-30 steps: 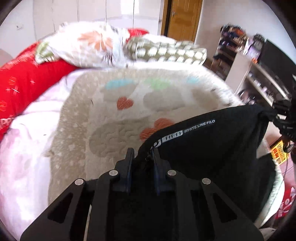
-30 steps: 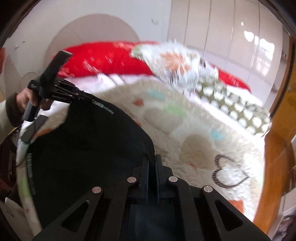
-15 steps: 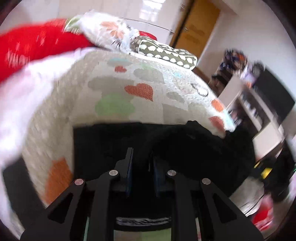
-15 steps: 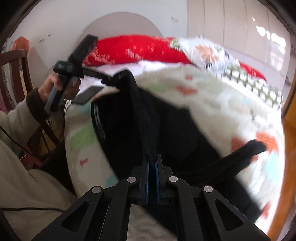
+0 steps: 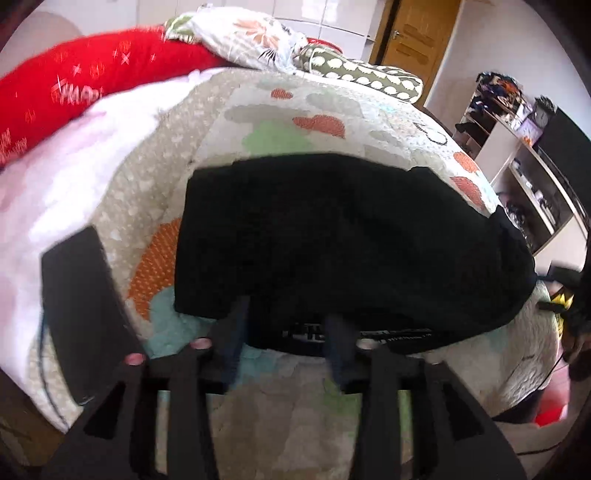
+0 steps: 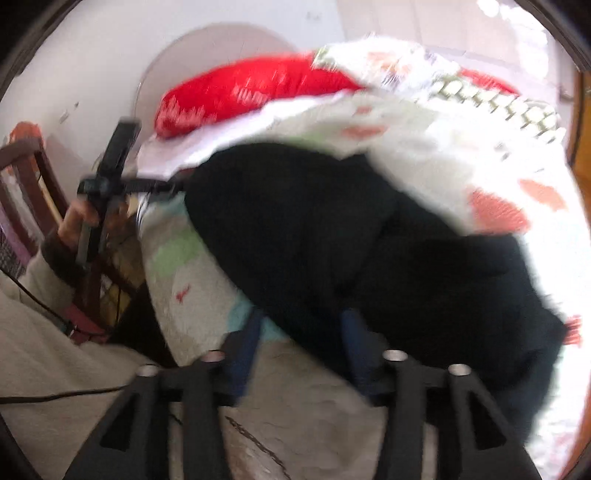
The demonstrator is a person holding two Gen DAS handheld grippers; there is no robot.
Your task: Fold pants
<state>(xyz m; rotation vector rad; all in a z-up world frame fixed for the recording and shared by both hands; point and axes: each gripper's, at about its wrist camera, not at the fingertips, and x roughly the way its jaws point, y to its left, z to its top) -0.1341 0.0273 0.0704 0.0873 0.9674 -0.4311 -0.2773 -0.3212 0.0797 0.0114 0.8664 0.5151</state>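
Observation:
The black pants (image 5: 332,236) lie folded over on the quilted heart-pattern bedspread (image 5: 295,96), with the white-lettered waistband at the near edge. My left gripper (image 5: 288,325) is open, its fingers at the pants' near edge with nothing between them. In the blurred right wrist view the pants (image 6: 351,240) lie as a dark heap on the bedspread (image 6: 461,155). My right gripper (image 6: 303,332) is open at the pants' near edge. The left gripper (image 6: 147,186) shows there too, held in a hand at the bed's left side.
A red pillow (image 5: 74,85), a floral pillow (image 5: 251,33) and a green dotted pillow (image 5: 362,74) lie at the head of the bed. A flat black object (image 5: 81,306) lies at the bed's left edge. Shelves (image 5: 524,155) and a wooden door (image 5: 417,33) stand at right. A wooden chair (image 6: 29,192) stands left.
Both grippers swung the held pants edge over and down onto the bedspread, then opened and let go. The pants now lie folded on the bed.

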